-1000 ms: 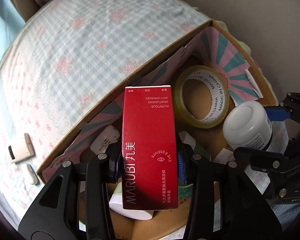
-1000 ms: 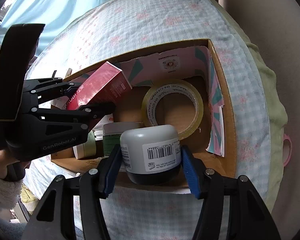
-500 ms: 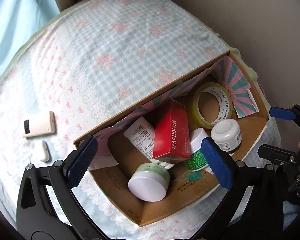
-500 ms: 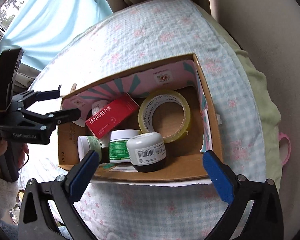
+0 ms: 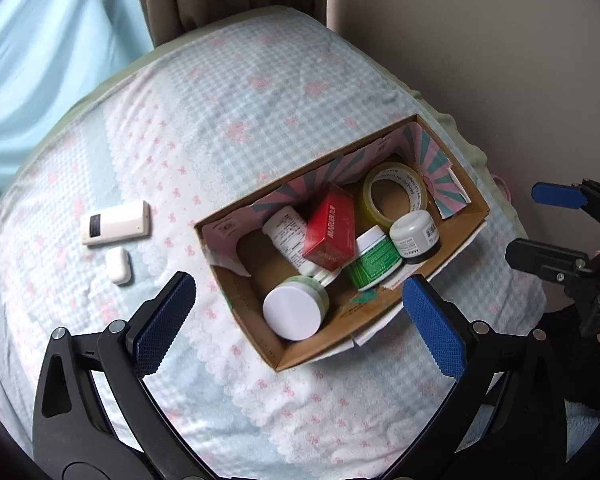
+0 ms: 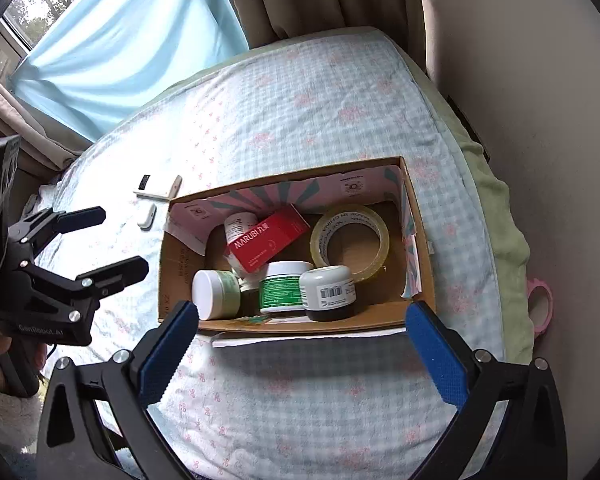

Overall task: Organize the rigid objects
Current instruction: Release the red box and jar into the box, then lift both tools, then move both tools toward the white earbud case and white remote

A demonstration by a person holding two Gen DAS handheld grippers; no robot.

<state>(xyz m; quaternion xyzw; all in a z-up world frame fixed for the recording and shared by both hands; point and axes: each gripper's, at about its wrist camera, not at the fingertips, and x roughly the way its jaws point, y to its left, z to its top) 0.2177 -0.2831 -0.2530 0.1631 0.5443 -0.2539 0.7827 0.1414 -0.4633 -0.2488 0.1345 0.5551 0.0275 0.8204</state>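
An open cardboard box (image 5: 320,350) lies on the bed. In it are a red MARUBI carton (image 5: 332,228) resting tilted on a white bottle (image 5: 286,232), a roll of clear tape (image 5: 396,196), a grey jar with a barcode (image 5: 414,236), a green-label jar (image 5: 374,258) and a pale green jar with a white lid (image 5: 294,312). My left gripper (image 5: 298,292) hangs open well above the box with nothing between its blue pads. My right gripper (image 6: 302,312) is also open and empty above the box's near wall (image 6: 300,326). The red carton (image 6: 268,240) and barcode jar (image 6: 328,292) lie loose.
A white remote-like device (image 5: 116,224) and a small white case (image 5: 119,266) lie on the checked sheet left of the box. A pink ring (image 6: 542,308) sits at the bed's right edge by the wall. Curtains hang behind the bed.
Both grippers opened and rose away from the box. The left let go of the red carton and the right let go of the barcode jar; both things now rest inside the box.
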